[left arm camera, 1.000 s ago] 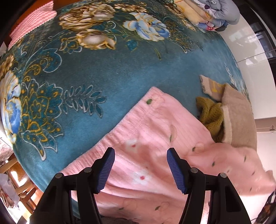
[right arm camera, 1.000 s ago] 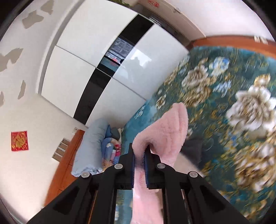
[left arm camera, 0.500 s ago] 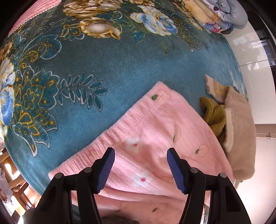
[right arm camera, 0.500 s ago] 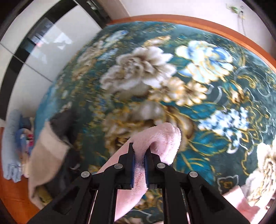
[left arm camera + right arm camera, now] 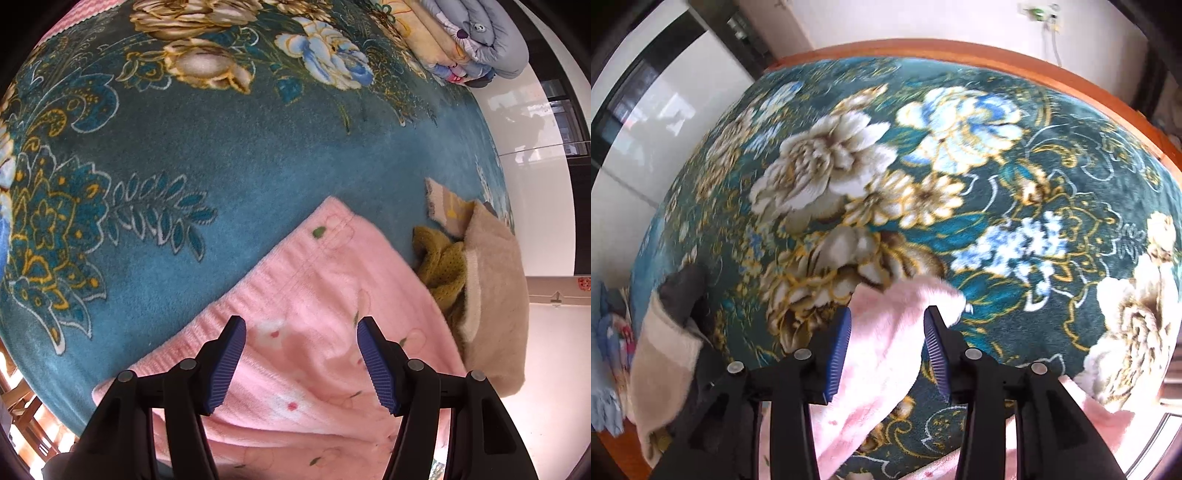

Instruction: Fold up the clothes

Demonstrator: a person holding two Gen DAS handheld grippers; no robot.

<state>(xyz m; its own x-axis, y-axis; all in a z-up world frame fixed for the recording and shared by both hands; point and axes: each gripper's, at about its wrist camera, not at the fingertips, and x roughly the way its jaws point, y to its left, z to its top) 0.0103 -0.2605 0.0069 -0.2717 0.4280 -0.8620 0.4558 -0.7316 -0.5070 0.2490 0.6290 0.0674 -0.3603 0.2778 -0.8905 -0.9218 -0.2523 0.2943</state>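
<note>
Since half a second ago our right claw point(image 5: 886, 345) has let go: its jaws now stand apart around the folded-over end of the pink fleece garment point(image 5: 317, 332), which lies on the teal floral blanket point(image 5: 229, 147) covering the bed. Our left claw point(image 5: 299, 356) hovers spread wide above the garment's ribbed waistband, beside a beige garment point(image 5: 495, 291) and a mustard knit point(image 5: 443, 269).

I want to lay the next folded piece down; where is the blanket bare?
Bare teal blanket lies beyond the pink garment, up to the stacked bedding. Crowded beside the garment: mustard knit and beige garment bunched together.
</note>
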